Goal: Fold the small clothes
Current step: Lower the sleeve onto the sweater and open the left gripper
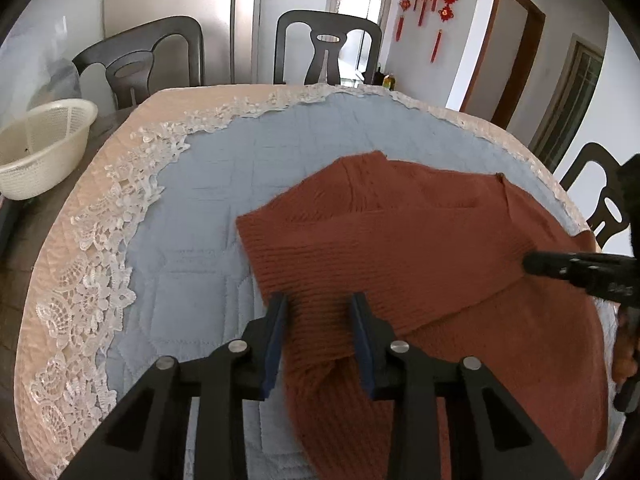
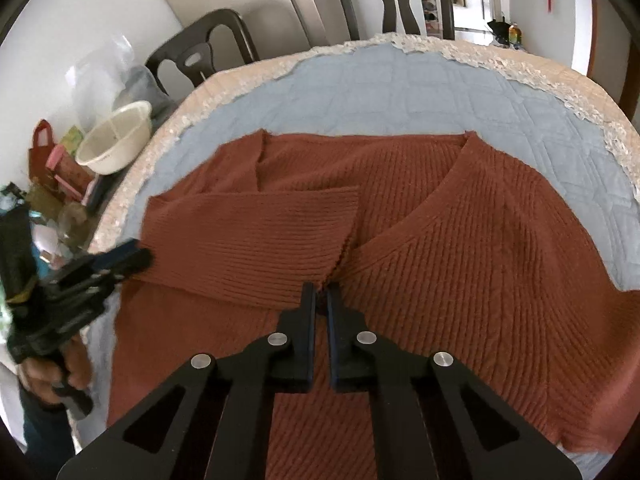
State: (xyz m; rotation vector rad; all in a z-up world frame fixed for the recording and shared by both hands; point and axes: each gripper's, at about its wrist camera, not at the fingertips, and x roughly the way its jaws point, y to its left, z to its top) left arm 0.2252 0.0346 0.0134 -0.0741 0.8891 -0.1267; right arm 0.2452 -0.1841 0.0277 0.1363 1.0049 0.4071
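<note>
A rust-red knit sweater (image 2: 460, 240) lies spread on the blue quilted cover (image 2: 400, 92) of the round table. One sleeve (image 2: 256, 232) is folded across its body. My left gripper (image 1: 319, 304) is at the sweater's left edge. Its jaws stand a little apart and a thick fold of the knit (image 1: 320, 344) fills the gap between the blue pads. In the right wrist view the left gripper (image 2: 128, 258) sits at the folded sleeve's outer corner, held by a hand (image 2: 48, 372). My right gripper (image 2: 319, 294) is shut on a pinch of knit at the sleeve's cuff. It also shows low over the sweater (image 1: 534, 262).
A lace-trimmed peach cloth (image 1: 100, 240) rims the cover. A cream plastic basket (image 1: 40, 148) stands to the left on the bare wood, with bags and clutter (image 2: 60, 176) beside it. Dark chairs (image 1: 328, 48) ring the table's far side, and another chair (image 1: 600, 200) stands to the right.
</note>
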